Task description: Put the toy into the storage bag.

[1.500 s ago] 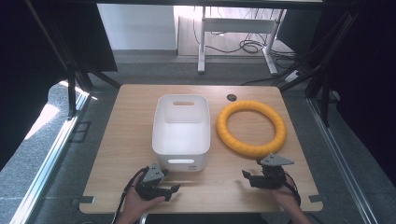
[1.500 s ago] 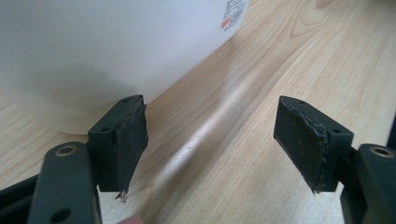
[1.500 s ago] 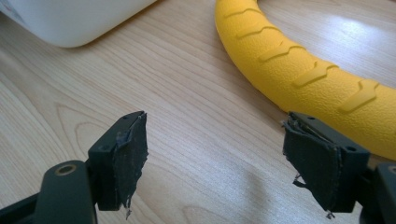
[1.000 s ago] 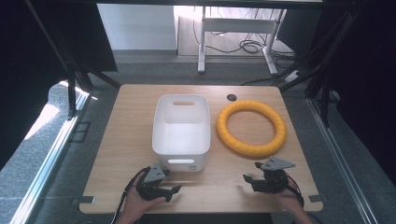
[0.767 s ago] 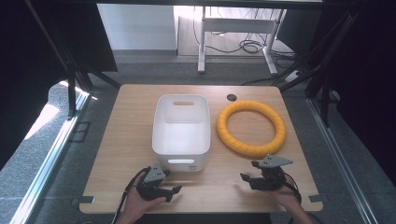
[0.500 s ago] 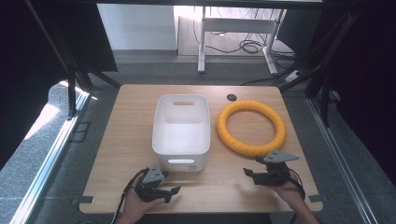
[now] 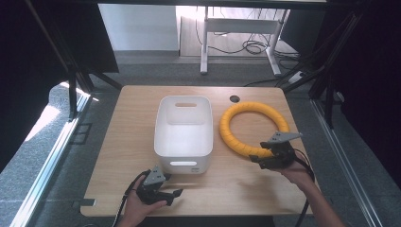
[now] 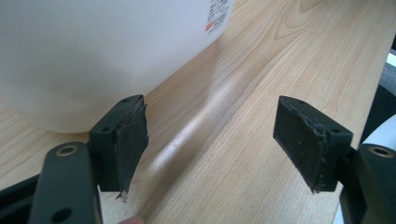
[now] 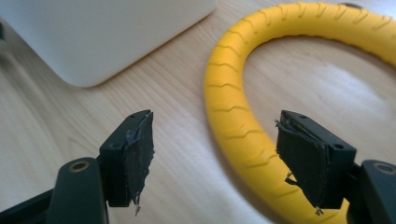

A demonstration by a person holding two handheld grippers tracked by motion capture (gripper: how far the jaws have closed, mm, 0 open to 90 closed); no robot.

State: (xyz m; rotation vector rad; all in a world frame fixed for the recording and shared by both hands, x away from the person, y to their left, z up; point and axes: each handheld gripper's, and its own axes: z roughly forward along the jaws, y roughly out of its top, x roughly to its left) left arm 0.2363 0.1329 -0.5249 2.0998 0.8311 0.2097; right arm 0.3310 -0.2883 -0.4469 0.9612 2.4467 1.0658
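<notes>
On the table (image 7: 127,142), the ring (image 7: 253,127) lies just right of the bin (image 7: 183,137), which sits centrally

Place: a lab or test room set up for recording, not a home.
Desk (image 7: 132,142): a plain light wood top on its own, with a round cable hole (image 7: 234,99) near the far edge.
Frame: black metal struts (image 7: 71,71) rise on both sides of the desk, like a camera rig.
Floor: grey carpet (image 7: 42,165), office type, with a patch of daylight at left.
Background: a second white-legged desk (image 7: 236,28) stands beyond, with loose cables (image 7: 250,47) lying under it.
Surroundings: dark panels at left and right close off the work spot.
</notes>
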